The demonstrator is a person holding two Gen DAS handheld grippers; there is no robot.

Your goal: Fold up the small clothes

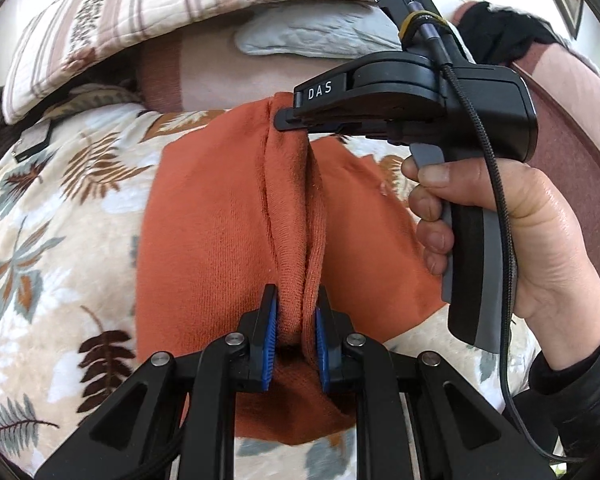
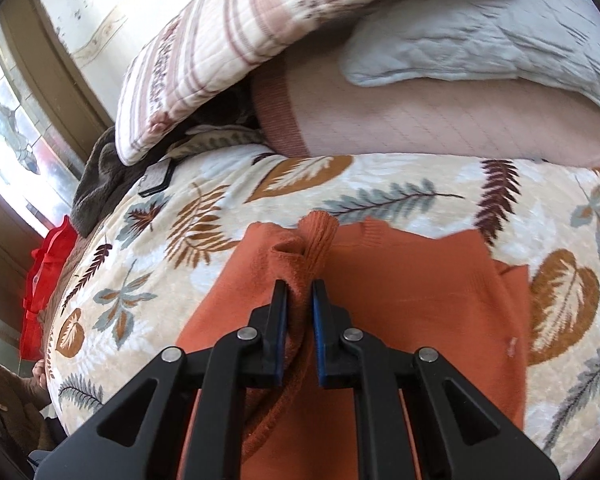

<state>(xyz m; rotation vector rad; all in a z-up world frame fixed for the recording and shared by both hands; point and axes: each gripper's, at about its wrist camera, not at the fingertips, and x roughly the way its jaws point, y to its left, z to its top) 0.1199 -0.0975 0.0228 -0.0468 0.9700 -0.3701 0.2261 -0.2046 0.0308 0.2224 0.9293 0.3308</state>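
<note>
A bed is filling both views, covered by a cream blanket (image 1: 60,208) printed with brown, rust and grey leaves. At its far end a striped quilted pillow (image 2: 228,52) is lying over a pale grey cushion (image 2: 480,40) and a pink cover (image 2: 440,120). A small dark device (image 2: 156,178) is sitting on the blanket just below the striped pillow, and a red bag (image 2: 46,280) is hanging at the far left edge, beside a window.

The orange knitted garment (image 1: 220,216) is lying spread on the blanket in the middle of the bed, with a raised ridge of cloth running from near to far along its centre.

The left gripper (image 1: 296,312) is pinching the near end of that ridge, its blue pads (image 1: 270,344) standing narrow with bunched knit pressed between them. The right gripper (image 1: 280,122), carried by the person's right hand (image 1: 500,232), is clamping the far end of the same ridge. In its own view, the right gripper is holding a gathered fold of the garment's edge between close-set jaws.
</note>
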